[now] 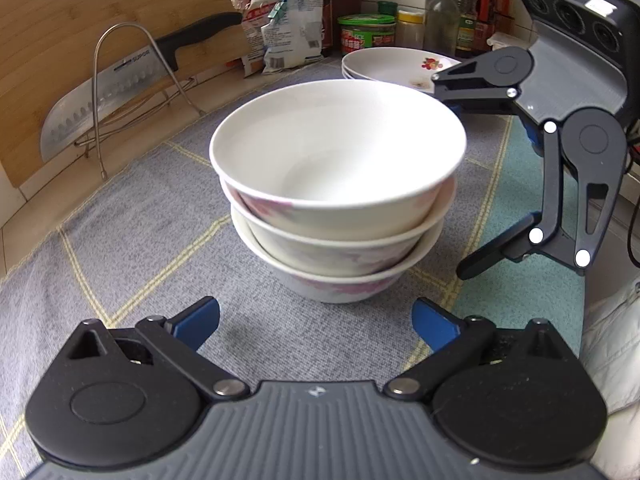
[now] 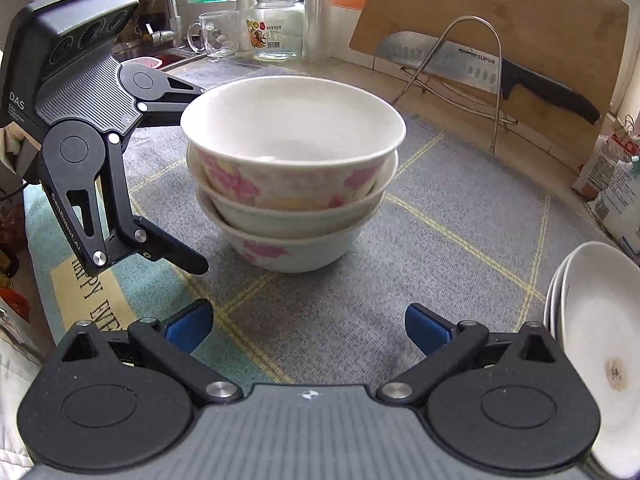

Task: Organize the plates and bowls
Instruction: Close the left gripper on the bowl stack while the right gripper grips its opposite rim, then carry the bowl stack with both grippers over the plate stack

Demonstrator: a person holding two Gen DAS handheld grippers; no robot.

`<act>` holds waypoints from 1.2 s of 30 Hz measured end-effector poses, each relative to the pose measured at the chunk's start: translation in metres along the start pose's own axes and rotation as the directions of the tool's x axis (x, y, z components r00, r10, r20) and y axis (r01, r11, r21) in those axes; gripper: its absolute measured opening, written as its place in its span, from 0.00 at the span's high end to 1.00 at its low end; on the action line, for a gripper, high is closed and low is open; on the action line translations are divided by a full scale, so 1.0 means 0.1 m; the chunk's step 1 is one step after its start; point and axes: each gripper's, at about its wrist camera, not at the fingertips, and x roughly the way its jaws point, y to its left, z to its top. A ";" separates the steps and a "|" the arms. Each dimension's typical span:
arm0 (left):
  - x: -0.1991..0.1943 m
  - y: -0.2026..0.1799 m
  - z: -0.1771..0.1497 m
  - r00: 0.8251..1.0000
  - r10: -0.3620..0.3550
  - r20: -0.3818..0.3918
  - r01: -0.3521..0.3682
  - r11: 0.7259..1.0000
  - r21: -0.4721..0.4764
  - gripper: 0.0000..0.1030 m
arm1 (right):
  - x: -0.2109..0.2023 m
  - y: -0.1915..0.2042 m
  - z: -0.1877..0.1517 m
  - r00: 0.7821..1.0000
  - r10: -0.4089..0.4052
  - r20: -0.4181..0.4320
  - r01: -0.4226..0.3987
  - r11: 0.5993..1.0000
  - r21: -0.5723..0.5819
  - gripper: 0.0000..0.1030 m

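Observation:
Three white bowls with pink flowers stand nested in one stack [image 1: 338, 188] [image 2: 292, 172] on the grey checked cloth [image 1: 140, 248]. My left gripper [image 1: 316, 320] [image 2: 200, 179] is open, its blue pads short of the stack with nothing between them. My right gripper [image 2: 308, 326] [image 1: 447, 175] faces the stack from the other side, also open and apart from it. A small stack of white plates [image 1: 396, 66] [image 2: 592, 320] lies beyond the bowls in the left wrist view and beside my right gripper in its own view.
A wooden cutting board [image 1: 80, 20] leans on the wall with a cleaver [image 1: 108, 88] in a wire rack [image 1: 120, 92]. Bottles and a green-lidded tin [image 1: 366, 34] crowd the back corner beside a torn bag [image 1: 280, 28]. A glass jar [image 2: 276, 24], a mug [image 2: 214, 34] and a sink tap [image 2: 170, 4] stand opposite.

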 end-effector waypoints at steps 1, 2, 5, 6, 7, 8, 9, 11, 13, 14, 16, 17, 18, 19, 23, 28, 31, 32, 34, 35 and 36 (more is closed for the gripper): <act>0.00 0.03 0.02 1.000 -0.013 0.005 0.013 1.000 0.017 0.03 | 0.00 0.00 0.04 1.000 0.003 0.004 -0.003 1.000 -0.017 0.00; 0.00 0.05 0.04 1.000 -0.023 0.010 0.023 0.999 0.033 0.03 | 0.00 0.00 0.09 1.000 0.005 0.006 -0.004 0.999 -0.034 0.00; 0.02 0.10 0.07 0.998 -0.062 0.022 0.060 0.994 0.086 0.05 | 0.04 -0.02 0.20 1.000 0.015 -0.006 -0.015 0.997 -0.072 0.00; 0.03 0.12 0.08 0.997 -0.076 0.021 0.074 0.992 0.098 0.07 | 0.05 -0.02 0.23 1.000 0.017 -0.011 -0.018 0.997 -0.081 0.00; 0.05 0.15 0.10 0.996 -0.092 0.018 0.089 0.990 0.108 0.11 | 0.07 -0.02 0.27 1.000 0.018 -0.020 -0.020 0.995 -0.093 0.00; 0.05 0.16 0.11 0.994 -0.105 0.017 0.102 0.988 0.115 0.12 | 0.09 -0.02 0.29 1.000 0.018 -0.026 -0.020 0.995 -0.099 0.00; 0.06 0.18 0.11 0.993 -0.120 0.017 0.117 0.985 0.126 0.12 | 0.11 -0.03 0.31 0.999 0.017 -0.035 -0.021 0.994 -0.105 0.00; 0.06 0.18 0.10 0.990 -0.138 0.019 0.133 0.979 0.153 0.14 | 0.13 -0.04 0.35 0.999 0.017 -0.045 -0.022 0.994 -0.109 0.00; 0.06 0.20 0.10 0.987 -0.158 0.019 0.152 0.972 0.181 0.16 | 0.15 -0.06 0.38 0.998 0.027 -0.064 -0.034 0.994 -0.108 0.00; 0.05 0.23 0.11 0.985 -0.173 0.019 0.166 0.969 0.182 0.16 | 0.15 -0.05 0.39 0.997 0.029 -0.070 -0.037 0.993 -0.111 0.01; 0.04 0.28 0.11 0.978 -0.209 0.022 0.202 0.963 0.180 0.17 | 0.16 -0.05 0.41 0.996 0.032 -0.083 -0.041 0.992 -0.116 0.01; 0.05 0.30 0.12 0.976 -0.218 0.023 0.210 0.960 0.184 0.17 | 0.17 -0.04 0.43 0.995 0.033 -0.089 -0.044 0.992 -0.116 0.03; 0.05 0.31 0.13 0.974 -0.226 0.023 0.217 0.957 0.193 0.17 | 0.18 -0.03 0.45 0.995 0.034 -0.097 -0.045 0.992 -0.115 0.04; 0.05 0.32 0.14 0.972 -0.233 0.024 0.223 0.954 0.202 0.17 | 0.18 -0.03 0.46 0.994 0.036 -0.102 -0.048 0.992 -0.114 0.05; 0.06 0.38 0.18 0.964 -0.265 0.014 0.256 0.942 0.216 0.18 | 0.19 0.03 0.49 0.992 0.042 -0.119 -0.057 0.990 -0.131 0.10; 0.06 0.39 0.22 0.955 -0.297 -0.010 0.290 0.926 0.241 0.23 | 0.21 0.03 0.50 0.991 0.058 -0.120 -0.075 0.986 -0.146 0.12; 0.07 0.41 0.25 0.952 -0.306 -0.023 0.303 0.924 0.232 0.24 | 0.22 0.01 0.49 0.991 0.075 -0.114 -0.091 0.984 -0.150 0.12; 0.07 0.40 0.25 0.953 -0.303 -0.026 0.301 0.925 0.232 0.24 | 0.23 0.00 0.49 0.990 0.080 -0.112 -0.096 0.984 -0.152 0.12; 0.07 0.40 0.25 0.952 -0.303 -0.031 0.302 0.925 0.232 0.24 | 0.25 -0.02 0.49 0.990 0.089 -0.113 -0.106 0.982 -0.154 0.12; 0.08 0.40 0.26 0.952 -0.305 -0.033 0.305 0.924 0.229 0.24 | 0.25 -0.03 0.49 0.989 0.092 -0.113 -0.110 0.981 -0.161 0.12; 0.08 0.41 0.25 0.951 -0.308 -0.036 0.308 0.924 0.227 0.24 | 0.26 -0.03 0.49 0.989 0.096 -0.112 -0.113 0.980 -0.164 0.12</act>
